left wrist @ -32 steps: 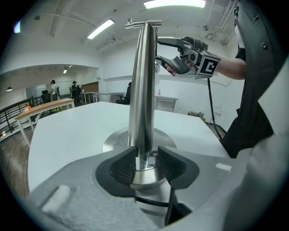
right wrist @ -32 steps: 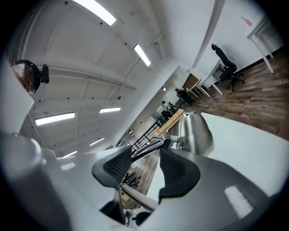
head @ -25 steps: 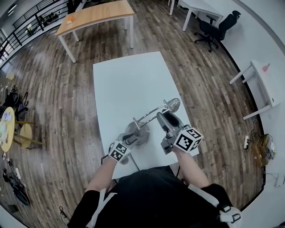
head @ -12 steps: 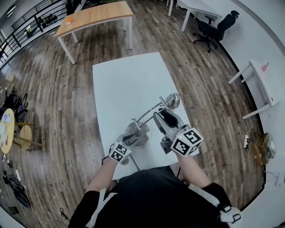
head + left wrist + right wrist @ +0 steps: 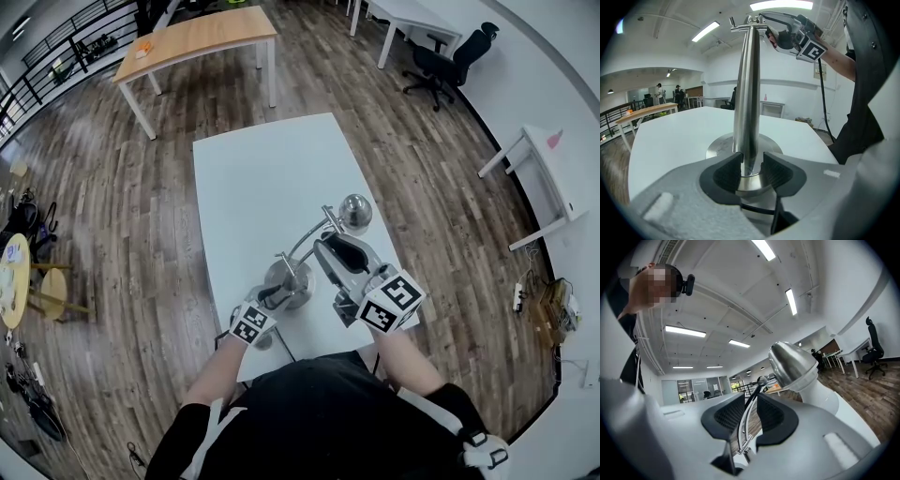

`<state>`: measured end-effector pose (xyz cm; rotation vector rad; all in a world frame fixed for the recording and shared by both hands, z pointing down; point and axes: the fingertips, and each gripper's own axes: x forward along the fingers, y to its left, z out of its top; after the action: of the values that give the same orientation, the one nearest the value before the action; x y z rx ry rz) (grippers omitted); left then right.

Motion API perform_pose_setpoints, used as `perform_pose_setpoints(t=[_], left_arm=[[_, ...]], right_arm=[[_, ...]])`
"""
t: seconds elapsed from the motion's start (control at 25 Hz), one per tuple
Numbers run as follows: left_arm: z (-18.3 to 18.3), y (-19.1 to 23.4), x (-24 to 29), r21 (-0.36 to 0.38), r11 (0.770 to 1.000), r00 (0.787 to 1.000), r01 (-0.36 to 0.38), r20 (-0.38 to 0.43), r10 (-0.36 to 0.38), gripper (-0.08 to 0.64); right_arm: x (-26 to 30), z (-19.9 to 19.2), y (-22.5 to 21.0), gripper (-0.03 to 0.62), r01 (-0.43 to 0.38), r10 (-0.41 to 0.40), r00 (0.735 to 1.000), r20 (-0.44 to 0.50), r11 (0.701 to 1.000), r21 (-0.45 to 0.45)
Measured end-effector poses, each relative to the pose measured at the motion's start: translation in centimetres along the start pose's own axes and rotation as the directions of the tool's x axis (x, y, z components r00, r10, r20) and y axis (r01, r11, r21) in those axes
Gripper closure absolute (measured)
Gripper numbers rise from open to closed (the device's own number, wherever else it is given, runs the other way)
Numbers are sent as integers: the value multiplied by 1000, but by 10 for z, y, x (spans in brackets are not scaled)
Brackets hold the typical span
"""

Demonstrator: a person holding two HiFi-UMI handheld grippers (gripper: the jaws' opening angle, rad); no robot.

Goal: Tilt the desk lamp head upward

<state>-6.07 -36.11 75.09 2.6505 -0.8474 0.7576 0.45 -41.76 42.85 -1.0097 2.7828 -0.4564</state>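
Observation:
A chrome desk lamp stands on the white table, its round base near the front edge. My left gripper is shut on the lamp's upright post, with both pads pressed against it just above the base. My right gripper is raised beside the post top. Its jaws have just been closing, and the thin lamp arm sits between the pads, gripped. The dome-shaped lamp head juts out just past the right gripper; from above, the lamp head shows beyond the jaws.
The table's right edge runs close beside the right hand. A wooden table stands farther back. An office chair and a white desk are to the right, with wood floor all around.
The right gripper has risen and shifted away from me with the lamp arm. The lamp head has swung up and back with it. The left gripper has stayed on the post.

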Motion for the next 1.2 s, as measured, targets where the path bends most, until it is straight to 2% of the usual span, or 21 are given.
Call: perform_pose_setpoints(t=[0.16,0.32,0.72,1.0,1.2], left_arm=[[2,0,1,-1,1000,1000,-4,7,4,408],[1,-3,1,1,1000,1000,3,11,-3,408],[2,-1,1,2,1000,1000,14,14,-15,408],[1,-3,1,20,999,1000,29,6,-30,407],[1,-2,-1,14,999,999,30,14,-30,408]], right_arm=[[2,3,4,513,-21,21,1000,-1,1000,-17],[4,3,18,519,-59,59,998,-12,995,-74],[15,5,39,541,-146,144,989,-26,983,-108],[20,0,55,554,-172,170,985,-26,977,-127],[25,-3,67,555,-192,187,981,-43,965,-181]])
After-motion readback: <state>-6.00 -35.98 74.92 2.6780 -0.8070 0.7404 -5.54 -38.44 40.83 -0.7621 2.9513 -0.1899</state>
